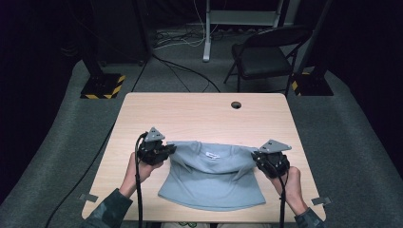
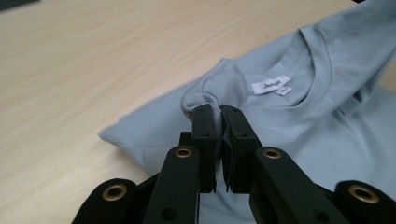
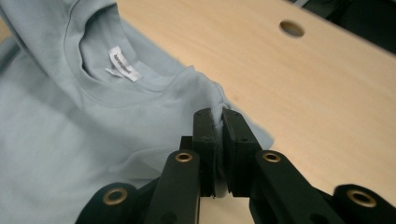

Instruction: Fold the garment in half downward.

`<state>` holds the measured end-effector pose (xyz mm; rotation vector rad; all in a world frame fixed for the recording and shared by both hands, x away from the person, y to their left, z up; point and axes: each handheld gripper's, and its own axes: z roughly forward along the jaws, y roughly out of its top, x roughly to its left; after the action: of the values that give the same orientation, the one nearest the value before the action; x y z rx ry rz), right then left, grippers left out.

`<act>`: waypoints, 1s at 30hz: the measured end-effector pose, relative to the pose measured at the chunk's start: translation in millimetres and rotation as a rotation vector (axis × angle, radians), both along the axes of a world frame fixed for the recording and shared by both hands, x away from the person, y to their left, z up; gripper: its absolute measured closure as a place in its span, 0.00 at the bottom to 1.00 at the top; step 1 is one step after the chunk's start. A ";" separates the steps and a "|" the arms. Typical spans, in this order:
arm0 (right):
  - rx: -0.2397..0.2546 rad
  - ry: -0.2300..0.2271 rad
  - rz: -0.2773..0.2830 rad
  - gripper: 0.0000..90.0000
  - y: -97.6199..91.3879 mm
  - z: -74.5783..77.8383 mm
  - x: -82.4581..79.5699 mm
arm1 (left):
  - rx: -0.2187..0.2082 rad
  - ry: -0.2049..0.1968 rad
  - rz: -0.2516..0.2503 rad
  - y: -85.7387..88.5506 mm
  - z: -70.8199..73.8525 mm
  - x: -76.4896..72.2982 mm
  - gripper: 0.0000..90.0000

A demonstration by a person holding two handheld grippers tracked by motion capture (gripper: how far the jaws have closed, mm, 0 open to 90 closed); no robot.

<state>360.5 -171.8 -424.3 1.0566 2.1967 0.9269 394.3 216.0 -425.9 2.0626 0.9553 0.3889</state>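
at the centre of the frame, left gripper [image 1: 167,150] and right gripper [image 1: 255,156] each pinch a shoulder of a pale blue t-shirt [image 1: 214,183] on the table [image 1: 199,111], jaws clamped tight.

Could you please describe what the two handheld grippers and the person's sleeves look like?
Both the left gripper and the right gripper are black, each topped by a grey three-cornered plate. In the gripper views their two flat black jaws hang on links with brass-coloured rivets. A black cable trails from each towards the person. The sleeves look dark green and patterned.
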 end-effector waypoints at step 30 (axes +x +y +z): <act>0.097 0.222 0.014 0.91 -31.7 -90.6 -5.1 | -0.060 0.216 0.044 33.8 -94.8 -29.3 0.90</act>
<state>355.3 -203.4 -514.9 1.2430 2.3611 0.9711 365.0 249.8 -520.7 2.0612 1.1282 0.1595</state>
